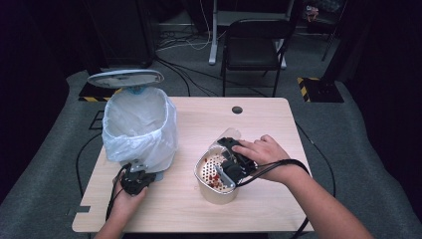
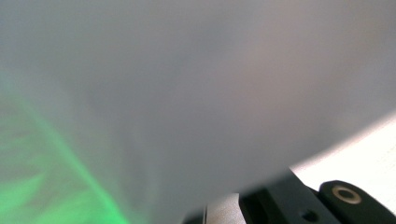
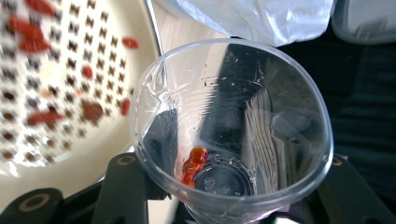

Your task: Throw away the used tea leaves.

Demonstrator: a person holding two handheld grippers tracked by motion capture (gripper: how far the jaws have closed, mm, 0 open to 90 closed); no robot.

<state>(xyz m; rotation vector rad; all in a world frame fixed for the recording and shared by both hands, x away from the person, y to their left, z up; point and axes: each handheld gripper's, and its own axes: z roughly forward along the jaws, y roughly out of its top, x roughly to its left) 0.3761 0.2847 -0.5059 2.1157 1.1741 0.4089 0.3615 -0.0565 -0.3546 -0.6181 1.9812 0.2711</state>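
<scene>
Right gripper view shows my right gripper (image 3: 224, 196) clamped on a clear plastic cup (image 3: 233, 126), one jaw on either side of its wall, a red smear (image 3: 192, 165) stuck near the bottom. From the high view, I have that cup (image 1: 230, 135) tipped over the far rim of the perforated strainer pot (image 1: 215, 186), which sits right of centre on the wooden table (image 1: 199, 119) with red bits (image 1: 215, 178) inside. My left gripper (image 1: 133, 180), jaws closed, rests near the table's left edge against the base of the lined bin (image 1: 139, 124), its lid (image 1: 125, 77) raised.

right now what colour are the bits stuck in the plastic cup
Red, on the clear plastic cup's inner wall near the bottom; the right gripper view shows the bits best.
</scene>
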